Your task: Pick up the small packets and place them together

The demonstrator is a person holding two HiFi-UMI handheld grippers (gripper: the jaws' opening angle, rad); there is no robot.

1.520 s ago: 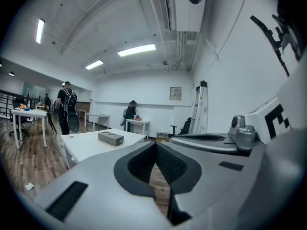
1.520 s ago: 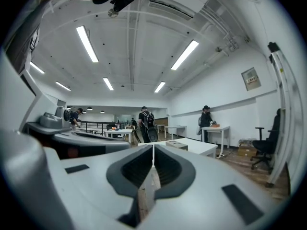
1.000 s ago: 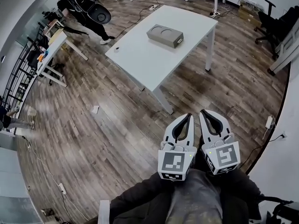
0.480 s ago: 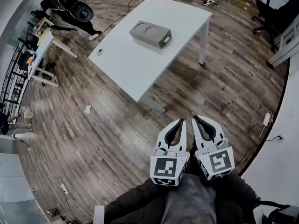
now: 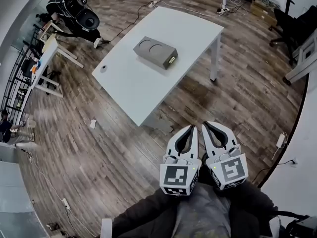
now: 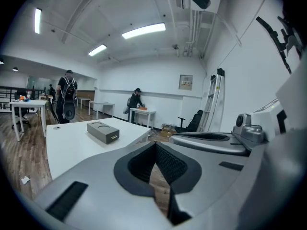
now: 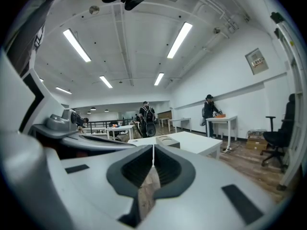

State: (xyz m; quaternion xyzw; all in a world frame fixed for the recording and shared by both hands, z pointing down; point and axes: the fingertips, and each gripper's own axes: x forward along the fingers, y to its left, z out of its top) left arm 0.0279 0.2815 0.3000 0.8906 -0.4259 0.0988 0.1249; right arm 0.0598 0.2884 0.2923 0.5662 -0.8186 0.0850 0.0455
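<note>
**Inspector:** State of the left hand-held gripper (image 5: 192, 128)?

**Assessor:** Clenched. Its own view shows both jaws meeting at the tips with nothing between them. It touches nothing.

**Inspector:** And the right hand-held gripper (image 5: 204, 125)?

**Assessor:** Same finding: jaws fully together, empty, no contact. The two sit just beside each other over the wooden floor (image 5: 99, 157). They are off the near corner of the desk (image 5: 133, 93) and apart from it.

**Inspector:** Count of items, please.

**Assessor:** Two hand-held grippers. One white desk. On it is one grey box (image 5: 155, 52) with two round recesses in its top, about the middle and somewhat toward the far edge. One small round item (image 5: 103, 68) lies at the left corner. One white scrap (image 5: 92, 124) lies on the floor, off the desk's near-left edge.

**Inspector:** The small packets?

**Assessor:** I cannot make any out on the desk. Whether the round item or the scrap is one, I cannot tell; both are too small.

**Inspector:** People?

**Assessor:** Two in the left gripper view. One person with a backpack (image 6: 64, 97) stands beyond the desk. A second person (image 6: 135, 99) is at a far table.
</note>
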